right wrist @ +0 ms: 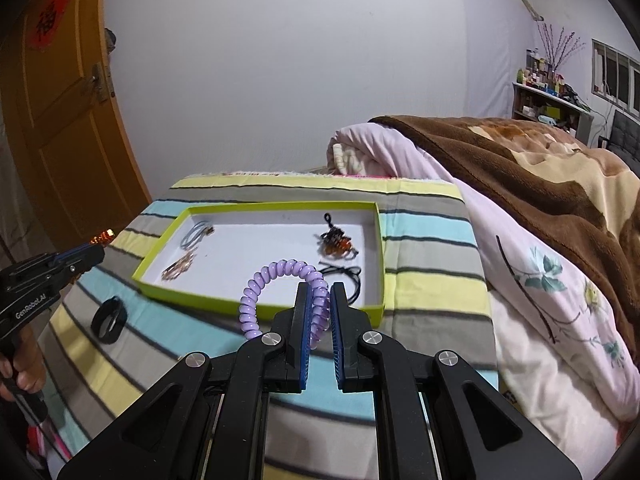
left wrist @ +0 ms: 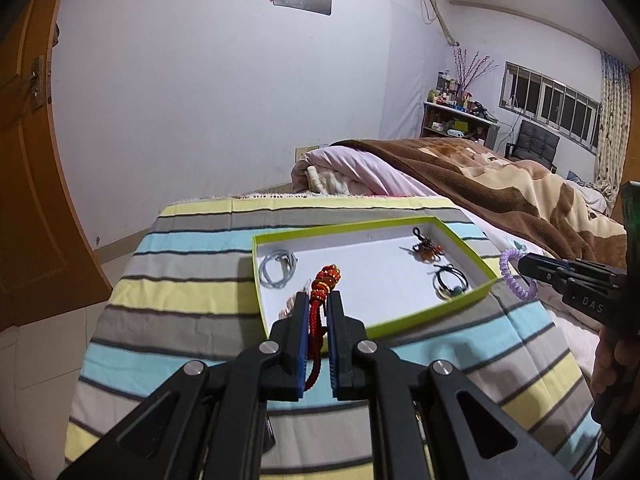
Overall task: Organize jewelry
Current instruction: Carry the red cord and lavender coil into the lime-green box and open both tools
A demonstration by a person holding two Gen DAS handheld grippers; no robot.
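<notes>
In the left wrist view, the left gripper (left wrist: 319, 300) is closed on a red knotted cord ornament (left wrist: 322, 292), which pokes out past the fingertips over the near left corner of the green-rimmed tray (left wrist: 280, 236). The tray lies on a striped bedspread (left wrist: 192, 264). Inside it, a grey-blue cord loop (left wrist: 277, 270) sits at the far left, a small orange-and-black beaded charm (left wrist: 427, 249) at the far right, and black cord bracelets (left wrist: 452, 280) at the near right. At the right edge, the right gripper (left wrist: 524, 266) carries a purple spiral hair tie (left wrist: 516, 276).

In the right wrist view, the right gripper (right wrist: 320, 300) is clamped on the purple spiral hair tie (right wrist: 280, 276), which arches leftward over the tray's near rim (right wrist: 256, 308). A rose-gold piece (right wrist: 180, 268) lies in the tray at the near left. A black band (right wrist: 109, 320) rests on the bedspread left of the tray.
</notes>
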